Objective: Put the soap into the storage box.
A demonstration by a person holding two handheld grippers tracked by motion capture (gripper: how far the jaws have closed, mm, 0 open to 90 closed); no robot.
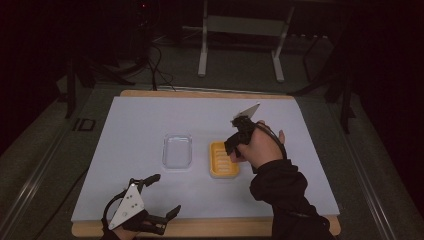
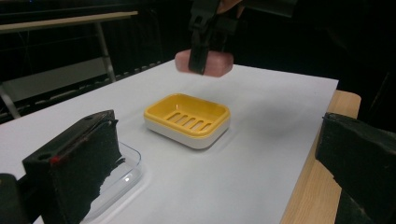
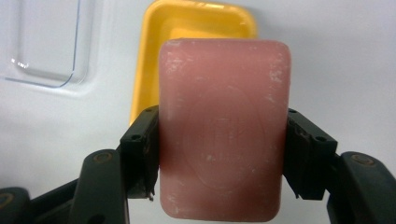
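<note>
Right gripper [image 3: 223,154] clamps pink soap [image 3: 224,130] by long sides, flat, hanging over yellow dish [image 2: 187,119], probably lined up for straight drop (slots drain it). Clear lid [image 1: 177,151] sits just beside dish, out of way. Left gripper [image 1: 156,196] wide apart, empty, idling near table edge.

soap [image 3: 224,126]: matt, scuffed | dish [image 2: 187,119]: glossy plastic | lid [image 1: 177,151]: clear plastic

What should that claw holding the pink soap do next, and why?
Probably lower the soap straight down into the yellow dish. The right claw grips the bar by its sides and holds it in the air just above the dish, which sits empty on the white sheet. The left claw waits open near the table's edge.
</note>
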